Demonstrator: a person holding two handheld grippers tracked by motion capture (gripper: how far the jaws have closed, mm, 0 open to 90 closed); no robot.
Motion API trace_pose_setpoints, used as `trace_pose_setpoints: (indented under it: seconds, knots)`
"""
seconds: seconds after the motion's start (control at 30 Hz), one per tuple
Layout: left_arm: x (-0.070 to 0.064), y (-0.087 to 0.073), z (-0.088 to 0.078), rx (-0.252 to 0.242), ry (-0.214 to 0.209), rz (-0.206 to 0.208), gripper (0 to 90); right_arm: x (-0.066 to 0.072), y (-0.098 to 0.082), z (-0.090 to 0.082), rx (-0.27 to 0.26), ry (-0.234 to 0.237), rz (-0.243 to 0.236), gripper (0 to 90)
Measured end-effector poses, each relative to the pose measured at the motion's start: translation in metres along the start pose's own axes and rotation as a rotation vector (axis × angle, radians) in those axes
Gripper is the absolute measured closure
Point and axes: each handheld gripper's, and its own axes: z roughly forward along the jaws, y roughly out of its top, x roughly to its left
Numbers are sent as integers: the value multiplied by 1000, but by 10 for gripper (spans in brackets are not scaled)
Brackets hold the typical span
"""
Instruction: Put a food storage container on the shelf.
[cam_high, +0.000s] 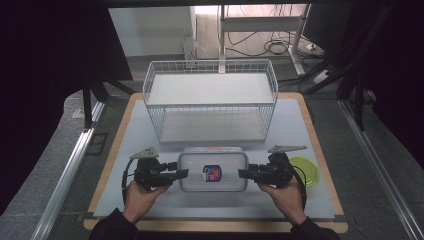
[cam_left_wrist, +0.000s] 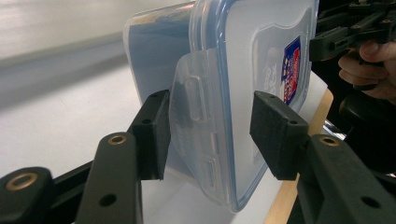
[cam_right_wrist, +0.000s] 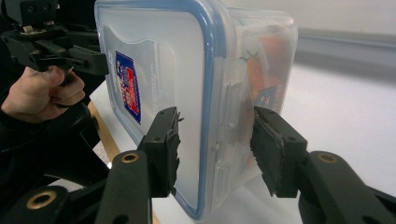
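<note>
This looks like a lab or test room set up for recording, not a home. The tabletop (cam_high: 320, 200) is a pale sheet on a wooden board, fenced on both sides by bare aluminium rails (cam_high: 65, 175) and hemmed in by dark screens. Behind it, loose cables (cam_high: 272, 47) trail over a plain floor around the white legs of a metal frame (cam_high: 260, 22), with a power strip (cam_high: 322, 76) lying near a monitor (cam_high: 325, 20). On the board stands a white wire basket (cam_high: 210, 102), laid out like a staged prop
</note>
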Motion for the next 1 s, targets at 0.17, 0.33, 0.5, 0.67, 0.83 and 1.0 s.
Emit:
trace_pose_setpoints:
  seconds: [0.17, 0.33, 0.5, 0.67, 0.83, 1.0]
  knots:
    - [0, 8, -4, -8, 8, 6, 493, 2, 10, -1, -9, 1, -12, 529]
    - [0, 22, -10, -19, 18, 18, 494, 4, 26, -3, -26, 5, -20, 526]
    - [-1, 36, -14, -24, 24, 21, 495, 4, 37, -5, -55, 9, -21, 526]
    - [0, 47, -16, -29, 26, 27, 496, 4, 49, -9, -73, 9, -26, 525]
    - [1, 61, -20, -47, 27, 27, 497, 6, 62, -12, -89, 2, -38, 526]
    - [1, 77, -26, -61, 33, 37, 496, 10, 81, -15, -103, 2, -54, 525]
